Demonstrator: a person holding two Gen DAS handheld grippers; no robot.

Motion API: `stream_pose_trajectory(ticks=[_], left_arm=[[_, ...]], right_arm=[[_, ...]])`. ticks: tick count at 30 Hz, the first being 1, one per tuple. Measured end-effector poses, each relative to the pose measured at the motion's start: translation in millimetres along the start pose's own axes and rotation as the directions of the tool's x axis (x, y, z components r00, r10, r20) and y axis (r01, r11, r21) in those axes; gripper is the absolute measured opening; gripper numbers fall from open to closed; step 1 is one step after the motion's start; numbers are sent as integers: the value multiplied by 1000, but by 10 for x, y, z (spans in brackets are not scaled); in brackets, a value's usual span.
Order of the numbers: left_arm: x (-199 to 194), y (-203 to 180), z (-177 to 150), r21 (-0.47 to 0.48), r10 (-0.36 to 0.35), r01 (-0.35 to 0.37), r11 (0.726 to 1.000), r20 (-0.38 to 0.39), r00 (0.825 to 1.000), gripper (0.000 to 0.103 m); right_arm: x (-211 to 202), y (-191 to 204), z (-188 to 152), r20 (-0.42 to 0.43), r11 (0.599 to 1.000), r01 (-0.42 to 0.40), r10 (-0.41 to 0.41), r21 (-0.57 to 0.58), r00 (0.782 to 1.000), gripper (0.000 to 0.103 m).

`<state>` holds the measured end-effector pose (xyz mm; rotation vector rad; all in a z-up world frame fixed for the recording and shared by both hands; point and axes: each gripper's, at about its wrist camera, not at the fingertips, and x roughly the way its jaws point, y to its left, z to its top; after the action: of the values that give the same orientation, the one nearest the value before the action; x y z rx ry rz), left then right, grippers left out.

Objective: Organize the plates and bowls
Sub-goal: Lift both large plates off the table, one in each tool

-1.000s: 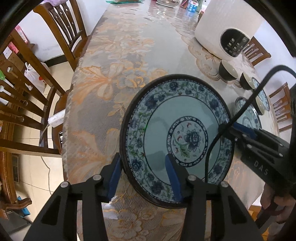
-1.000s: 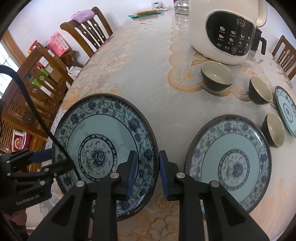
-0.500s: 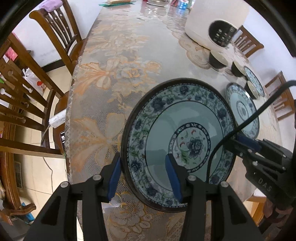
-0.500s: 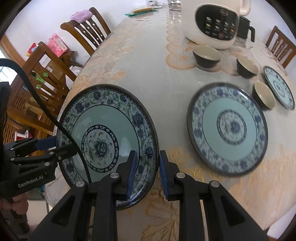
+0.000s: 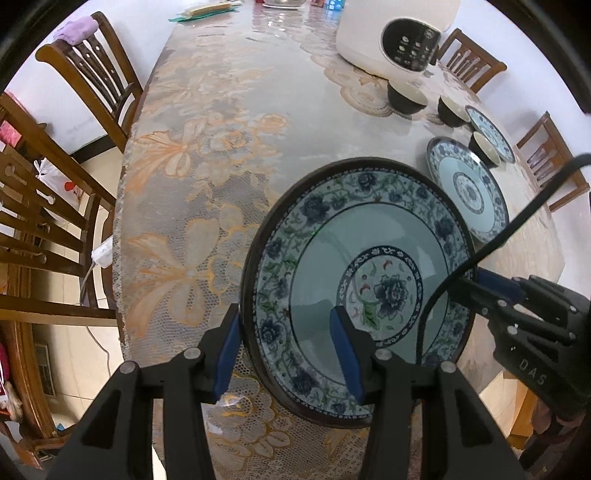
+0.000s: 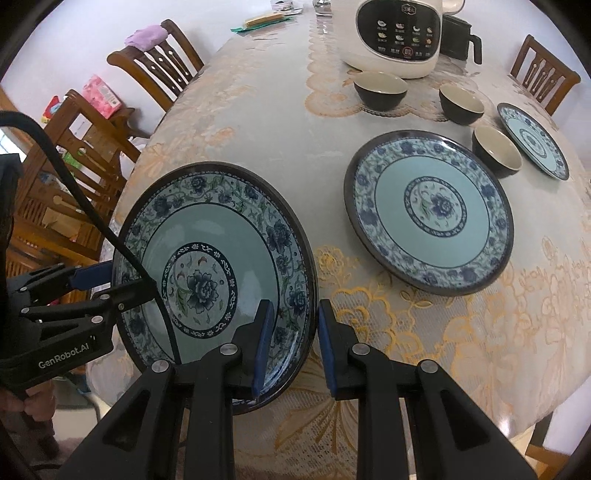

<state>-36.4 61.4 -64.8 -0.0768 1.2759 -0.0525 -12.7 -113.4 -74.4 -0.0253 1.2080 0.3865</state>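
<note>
Between the two grippers, above the near end of the table (image 6: pixel 280 122), hangs a large plate (image 6: pixel 218 266) with a blue floral rim, a pale teal well and a flower medallion at its centre. It tilts toward the left side of the right wrist view. The right gripper (image 6: pixel 293 343) pinches its near right rim — one blue-padded finger over the inner face, the other behind the dark outer edge. The left gripper (image 5: pixel 288 350) grips the opposite rim the same way, one of its fingers (image 5: pixel 345 354) lying on the teal well and the other outside the rim; both pairs of fingers are closed on the plate.

To the right of it on the lace cloth lies a second plate (image 6: pixel 430 210) of the same pattern, flat and well apart from the held one. Just beyond that sits a dark bowl (image 6: pixel 496 151) with a cream inside, and beside the bowl, near the table's far right edge, a smaller plate (image 6: pixel 533 140). Two more bowls (image 6: pixel 380 90) stand farther back, in front of a white cooker (image 6: pixel 391 33) with a black control panel; a black jug is next to it.

Wooden chairs (image 5: pixel 88 77) ring the table, one with a purple cloth on its back.
</note>
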Motion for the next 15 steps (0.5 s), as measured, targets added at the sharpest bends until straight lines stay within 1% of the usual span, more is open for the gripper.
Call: stream_pose_trajectory(ticks=[6, 15], left_arm=[[118, -51, -26, 14, -10, 10, 1000, -32, 999, 50], [142, -90, -13, 18, -6, 6, 1000, -27, 1000, 52]], right_arm=[[72, -64, -48, -26, 1000, 13, -12, 25, 1000, 25], [78, -95, -83, -24, 1000, 5, -4, 30, 1000, 26]])
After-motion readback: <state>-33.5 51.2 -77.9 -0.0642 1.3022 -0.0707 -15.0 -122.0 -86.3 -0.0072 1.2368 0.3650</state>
